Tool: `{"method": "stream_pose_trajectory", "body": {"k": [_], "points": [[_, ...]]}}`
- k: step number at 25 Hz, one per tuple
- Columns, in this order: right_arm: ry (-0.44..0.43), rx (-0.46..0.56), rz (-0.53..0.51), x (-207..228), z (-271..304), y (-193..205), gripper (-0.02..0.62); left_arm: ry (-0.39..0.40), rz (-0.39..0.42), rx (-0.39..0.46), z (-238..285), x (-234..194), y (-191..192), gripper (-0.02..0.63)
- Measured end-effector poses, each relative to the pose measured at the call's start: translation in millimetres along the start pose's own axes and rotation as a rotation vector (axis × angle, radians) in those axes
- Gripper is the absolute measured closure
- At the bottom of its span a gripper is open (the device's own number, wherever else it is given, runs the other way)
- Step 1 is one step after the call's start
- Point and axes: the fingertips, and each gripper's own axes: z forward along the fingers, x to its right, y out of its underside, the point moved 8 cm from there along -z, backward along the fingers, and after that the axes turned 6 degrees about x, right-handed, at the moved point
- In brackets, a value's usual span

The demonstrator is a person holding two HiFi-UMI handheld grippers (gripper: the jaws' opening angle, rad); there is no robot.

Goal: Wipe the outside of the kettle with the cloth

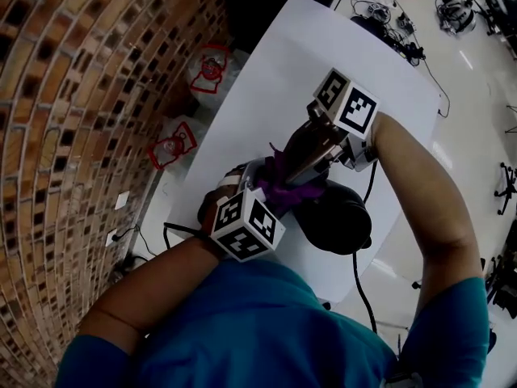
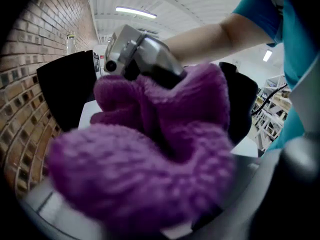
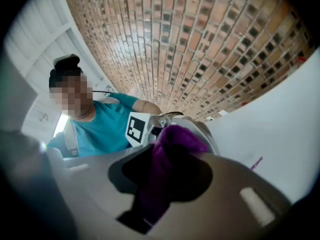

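cloth (image 2: 150, 154): purple, fluffy, floppy, weighs nothing imo, so pinch a fat fold | right gripper (image 3: 157, 184): clamped on it | left gripper (image 2: 150, 194): jaws wide apart, cloth bunched between, not squeezed | kettle (image 1: 343, 221): dark, hard, likely slick, on white table (image 1: 323, 47) right by the cloth

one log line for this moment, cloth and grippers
left gripper: open round cloth | right gripper: shut on cloth | kettle: on table

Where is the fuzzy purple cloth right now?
In the head view, the purple cloth is bunched between the left gripper and the right gripper. It sits just left of the black kettle on the white table.
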Motion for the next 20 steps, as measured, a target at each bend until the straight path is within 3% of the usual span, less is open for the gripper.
{"method": "stream_pose_trajectory", "body": {"k": [7, 11, 13, 20], "points": [[0.111, 0.114, 0.153, 52, -21, 40, 0.503, -0.011, -0.036, -0.03, -4, -4, 13, 0.286], [0.21, 0.205, 0.169, 45, -49, 77, 0.503, 0.005, -0.022, -0.022, -11, -2, 9, 0.29], [0.26, 0.269, 0.151, 31, -64, 98, 0.503, 0.018, 0.034, -0.008, -16, 1, 3, 0.305], [0.461, 0.618, 0.052, -34, -99, 169, 0.503, 0.047, 0.346, 0.0, -24, 9, -27, 0.371]]}}
